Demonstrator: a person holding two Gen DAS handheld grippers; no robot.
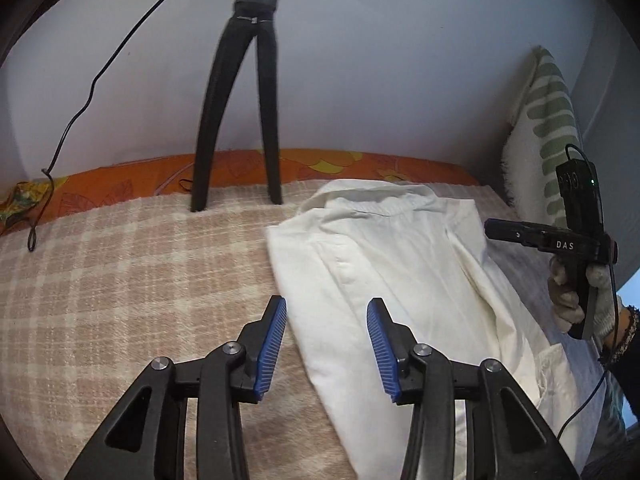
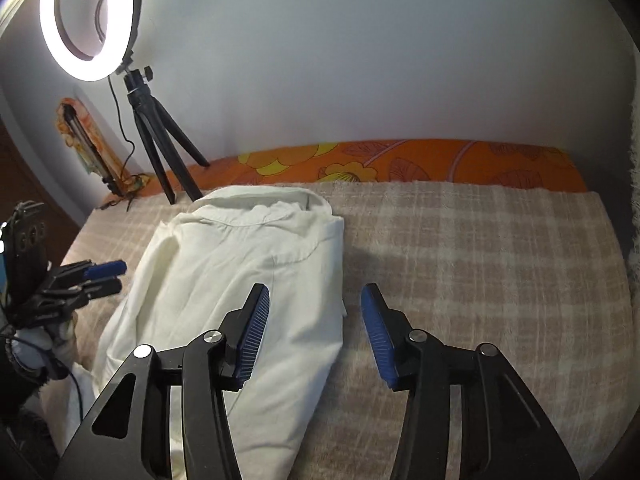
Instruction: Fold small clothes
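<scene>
A white collared shirt point(image 1: 400, 280) lies partly folded lengthwise on the checked blanket, collar toward the wall. It also shows in the right wrist view point(image 2: 240, 280). My left gripper point(image 1: 326, 312) is open and empty, its jaws straddling the shirt's left edge from above. My right gripper point(image 2: 316, 300) is open and empty over the shirt's right edge. The right gripper shows from the side in the left wrist view point(image 1: 496, 229), held by a gloved hand. The left gripper shows in the right wrist view point(image 2: 108, 276) at the far left.
A black tripod point(image 1: 240, 120) stands on the bed near the wall, carrying a lit ring light point(image 2: 86, 20). An orange flowered sheet point(image 2: 400, 160) runs along the wall. A green-patterned pillow point(image 1: 548, 120) leans at the right. A cable point(image 1: 80, 112) hangs at left.
</scene>
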